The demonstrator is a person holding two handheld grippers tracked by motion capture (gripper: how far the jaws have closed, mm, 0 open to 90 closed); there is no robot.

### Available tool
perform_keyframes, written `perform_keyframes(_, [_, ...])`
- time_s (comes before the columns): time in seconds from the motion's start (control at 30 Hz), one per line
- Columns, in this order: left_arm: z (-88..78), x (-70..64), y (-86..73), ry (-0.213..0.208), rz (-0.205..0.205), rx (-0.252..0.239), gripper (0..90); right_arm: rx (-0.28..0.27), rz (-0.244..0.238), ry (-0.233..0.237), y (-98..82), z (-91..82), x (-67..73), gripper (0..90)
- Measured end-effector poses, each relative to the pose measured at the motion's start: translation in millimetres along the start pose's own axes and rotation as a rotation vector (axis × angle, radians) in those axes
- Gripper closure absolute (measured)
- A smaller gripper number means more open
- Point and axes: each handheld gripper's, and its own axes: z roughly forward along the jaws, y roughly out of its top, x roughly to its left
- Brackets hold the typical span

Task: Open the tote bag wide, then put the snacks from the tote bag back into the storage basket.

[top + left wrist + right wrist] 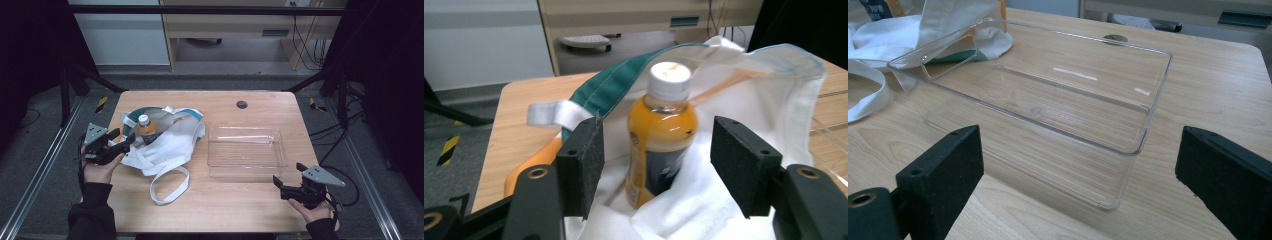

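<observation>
A white cloth bag (165,145) with a teal lining lies on the left half of the table, its mouth open. An orange drink bottle (146,130) with a white cap stands inside that mouth. My left gripper (126,142) is open just left of the bag; in the left gripper view the bottle (663,135) stands between and beyond the two pads, touching neither. A clear plastic tray (247,146) sits empty right of the bag. My right gripper (281,186) is open near the tray's front right corner, facing the tray (1128,145).
The bag's long white strap (171,187) loops over the wood toward the table's front edge. A dark round cable hole (242,104) sits at the back of the table. Black frame rails run along both sides.
</observation>
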Motion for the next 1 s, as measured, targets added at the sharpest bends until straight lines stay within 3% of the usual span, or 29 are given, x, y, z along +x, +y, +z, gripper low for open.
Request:
perform_keyframes(0.5, [5.1, -19.4, 7.1, -0.027, 0.033, -0.003, 33.0, 0.001, -0.007, 0.000, 0.1, 0.6, 0.2, 5.5])
perform_keyframes(1.0, [27.3, -26.0, 14.7, -0.003, 0.069, -0.002, 32.6, 0.003, -0.006, 0.006, -0.5, 1.3, 0.3, 5.5])
